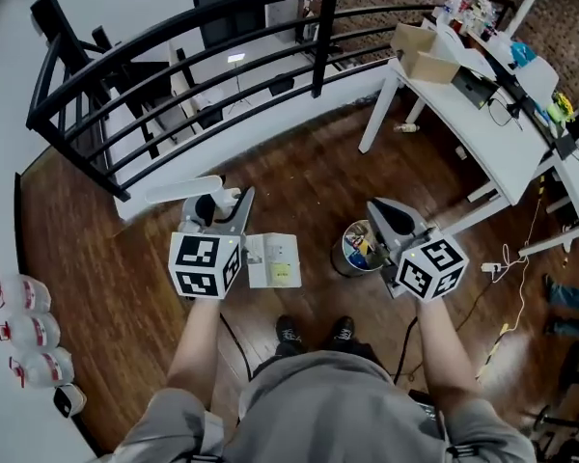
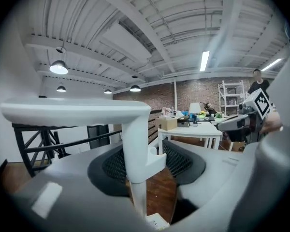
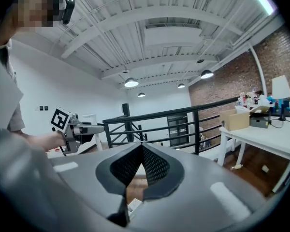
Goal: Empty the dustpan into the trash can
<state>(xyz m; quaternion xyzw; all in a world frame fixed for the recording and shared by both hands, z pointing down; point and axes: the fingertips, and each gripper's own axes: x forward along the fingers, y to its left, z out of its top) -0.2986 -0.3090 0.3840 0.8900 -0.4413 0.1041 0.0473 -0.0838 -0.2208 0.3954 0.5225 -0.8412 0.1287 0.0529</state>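
left gripper (image 2: 142, 170) jaws clamped on smooth white l-shaped dustpan handle (image 2: 77, 112); right gripper (image 3: 142, 166) jaws together, empty; round shiny trash can (image 1: 357, 249) near.

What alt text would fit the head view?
Seen from above, a person on a dark wood floor holds a white plastic dustpan in the left gripper, near a small metal trash can; the right gripper is shut and empty.

Head view steeply down; gripper views near-level, both sharing railing (image 3: 196, 134), white desk (image 3: 266, 129).
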